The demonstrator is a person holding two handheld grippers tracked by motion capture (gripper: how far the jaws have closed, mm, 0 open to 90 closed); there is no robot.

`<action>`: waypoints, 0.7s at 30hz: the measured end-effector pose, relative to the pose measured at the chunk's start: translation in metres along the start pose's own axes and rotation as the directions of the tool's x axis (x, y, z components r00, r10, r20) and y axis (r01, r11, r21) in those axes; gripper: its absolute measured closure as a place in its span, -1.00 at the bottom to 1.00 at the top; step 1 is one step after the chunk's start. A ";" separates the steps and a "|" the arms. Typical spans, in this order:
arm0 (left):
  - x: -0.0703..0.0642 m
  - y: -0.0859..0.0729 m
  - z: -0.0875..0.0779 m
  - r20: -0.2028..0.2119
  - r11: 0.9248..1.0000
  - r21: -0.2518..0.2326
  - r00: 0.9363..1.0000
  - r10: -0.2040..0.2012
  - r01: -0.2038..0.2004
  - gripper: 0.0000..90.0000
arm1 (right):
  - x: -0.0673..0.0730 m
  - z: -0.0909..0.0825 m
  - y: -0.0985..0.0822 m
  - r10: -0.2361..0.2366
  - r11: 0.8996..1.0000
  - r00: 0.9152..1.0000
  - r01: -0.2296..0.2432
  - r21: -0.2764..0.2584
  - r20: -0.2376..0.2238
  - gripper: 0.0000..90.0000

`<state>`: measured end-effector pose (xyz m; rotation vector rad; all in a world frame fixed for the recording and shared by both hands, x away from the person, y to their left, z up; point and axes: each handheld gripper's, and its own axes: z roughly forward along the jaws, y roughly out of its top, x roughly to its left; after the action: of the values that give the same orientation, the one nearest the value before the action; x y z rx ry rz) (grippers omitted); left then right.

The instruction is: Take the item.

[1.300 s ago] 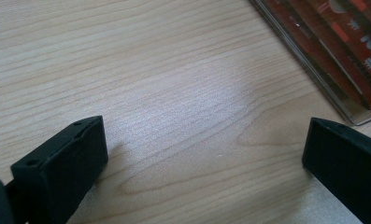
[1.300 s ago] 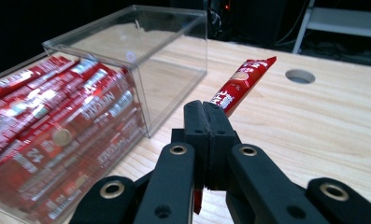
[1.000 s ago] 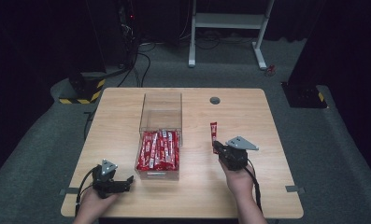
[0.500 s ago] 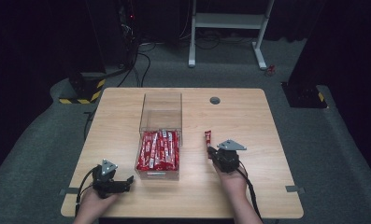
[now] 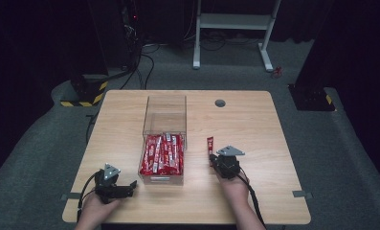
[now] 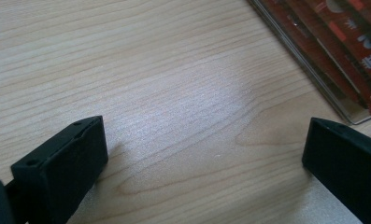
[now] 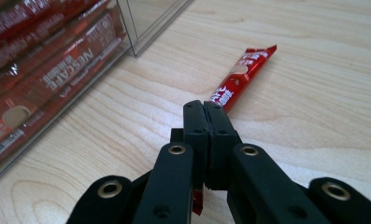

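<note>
A clear plastic box [image 5: 164, 109] in the middle of the wooden table [image 5: 254, 120] holds several red coffee stick packets [image 5: 162, 153]. One more red stick packet [image 7: 244, 74] is pinched near its rear end by my right gripper [image 7: 205, 108], whose jaws are shut on it; its far end lies low over the table. In the high view that packet [image 5: 210, 145] sticks out ahead of the right gripper [image 5: 213, 158], just right of the box. My left gripper [image 5: 130, 186] rests near the front left of the table, and its jaws [image 6: 202, 149] stand wide open over bare wood.
The box's transparent wall [image 7: 146, 28] is close on the left of the held packet. A round cable grommet [image 5: 220, 103] sits at the table's back. A white frame [image 5: 235, 28] and dark equipment stand on the floor beyond the table.
My right gripper has come down and slightly toward the box with the stick packet, which now lies near the tabletop. The left gripper has stayed still.
</note>
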<state>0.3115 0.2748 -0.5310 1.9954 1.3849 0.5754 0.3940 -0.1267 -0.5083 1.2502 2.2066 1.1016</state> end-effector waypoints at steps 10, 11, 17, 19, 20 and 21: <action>0.000 0.000 0.000 0.000 1.000 0.000 1.000 0.001 -0.001 -0.99 | 0.002 0.006 -0.004 -0.001 0.999 1.000 0.001 0.032 0.003 0.95; 0.000 0.000 0.000 0.000 1.000 0.000 1.000 0.002 -0.002 -0.99 | 0.002 0.006 -0.003 -0.001 0.999 1.000 0.001 0.033 0.003 0.94; 0.000 0.000 0.000 0.002 1.000 0.001 1.000 0.002 -0.002 -0.99 | 0.003 0.004 -0.002 -0.009 1.000 1.000 0.009 0.025 -0.005 0.80; 0.000 0.000 0.000 0.003 1.000 0.000 1.000 0.001 -0.001 -0.99 | 0.004 0.003 -0.001 -0.012 1.000 1.000 0.012 0.017 -0.006 0.77; 0.000 0.000 0.000 0.003 1.000 0.000 1.000 0.001 -0.001 -0.99 | 0.004 0.002 -0.001 -0.016 1.000 1.000 0.016 0.008 -0.006 0.75; 0.000 0.000 0.000 0.003 1.000 0.000 1.000 0.001 -0.001 -0.99 | 0.004 0.002 -0.001 -0.016 1.000 1.000 0.016 0.008 -0.006 0.75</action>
<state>0.3115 0.2747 -0.5310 1.9963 1.3824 0.5727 0.3926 -0.1232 -0.5099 1.2323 2.2238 1.0932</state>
